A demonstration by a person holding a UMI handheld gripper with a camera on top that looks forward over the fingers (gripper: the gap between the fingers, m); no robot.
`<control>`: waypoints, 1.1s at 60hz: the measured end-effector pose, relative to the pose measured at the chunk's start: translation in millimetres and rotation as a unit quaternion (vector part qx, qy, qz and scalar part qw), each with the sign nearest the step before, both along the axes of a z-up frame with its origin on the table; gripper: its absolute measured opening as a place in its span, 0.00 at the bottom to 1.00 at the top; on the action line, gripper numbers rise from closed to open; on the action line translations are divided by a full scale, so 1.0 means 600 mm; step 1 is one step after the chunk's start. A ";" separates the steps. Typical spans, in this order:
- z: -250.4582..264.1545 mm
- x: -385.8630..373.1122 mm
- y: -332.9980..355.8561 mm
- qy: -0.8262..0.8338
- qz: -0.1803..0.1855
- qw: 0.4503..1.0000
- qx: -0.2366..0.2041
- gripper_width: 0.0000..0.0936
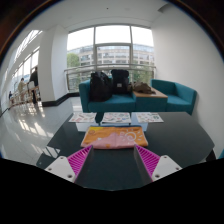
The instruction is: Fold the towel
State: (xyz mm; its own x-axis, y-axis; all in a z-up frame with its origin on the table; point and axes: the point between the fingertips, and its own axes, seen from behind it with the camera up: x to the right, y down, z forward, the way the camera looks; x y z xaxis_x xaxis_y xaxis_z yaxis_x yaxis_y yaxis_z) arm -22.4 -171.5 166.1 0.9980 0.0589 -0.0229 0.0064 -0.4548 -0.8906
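Tongs [113, 160] spread w/ nothing btwn, towel [114, 137] just ahead, near table [60, 140] edge

Towel [114, 138] orange-pink with striped ends; finger pads [79, 158] magenta; sofa [135, 98] teal; table [60, 135] dark

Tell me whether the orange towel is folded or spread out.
Spread out: the orange towel lies flat on the dark table, just ahead of the open tongs, which do not touch it. No fold shows.
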 end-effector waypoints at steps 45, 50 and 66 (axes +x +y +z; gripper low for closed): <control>-0.291 -0.277 0.395 -0.038 0.059 0.994 -0.079 0.53; -0.292 -0.283 0.392 -0.058 0.063 0.993 -0.076 0.39; -0.289 -0.264 0.395 -0.036 0.041 0.995 -0.085 0.04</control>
State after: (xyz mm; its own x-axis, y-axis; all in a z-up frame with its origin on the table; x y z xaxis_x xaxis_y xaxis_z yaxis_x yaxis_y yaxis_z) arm -180.6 65.6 -7.3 0.9894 0.1413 0.0324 0.1109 -0.5938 -0.7970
